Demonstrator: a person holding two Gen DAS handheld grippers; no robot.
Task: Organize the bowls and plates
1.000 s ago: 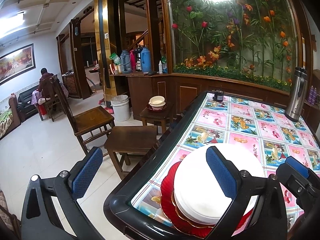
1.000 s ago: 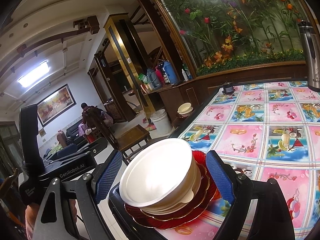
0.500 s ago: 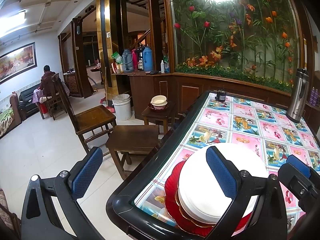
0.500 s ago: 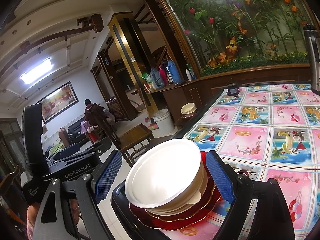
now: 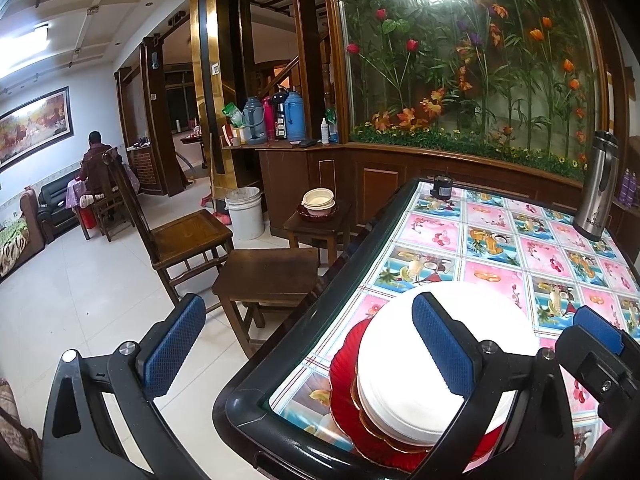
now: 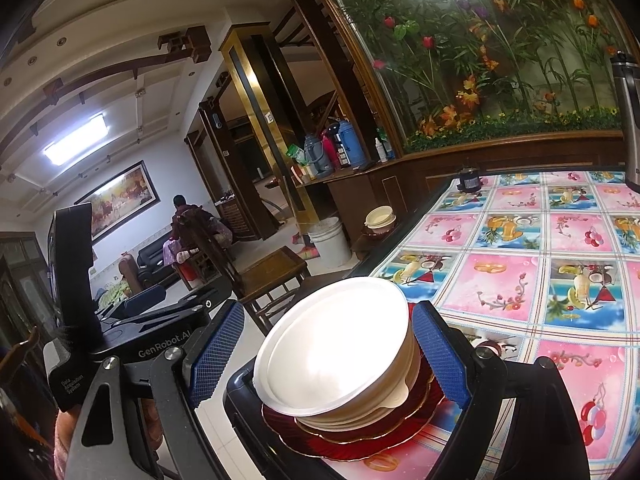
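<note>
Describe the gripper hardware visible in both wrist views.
Both the left gripper and right gripper have black angular frames, silver bolts and blue textured fingers. The right-wrist view shows white "GenRobot.AI" lettering on the left unit's black body.

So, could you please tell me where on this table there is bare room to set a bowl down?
The tablecloth lies bare between the white bowls on red plates at the near corner, the steel flask at the far right and the small dark jar at the far edge. The near corner is crowded: both tongs hang there.
</note>
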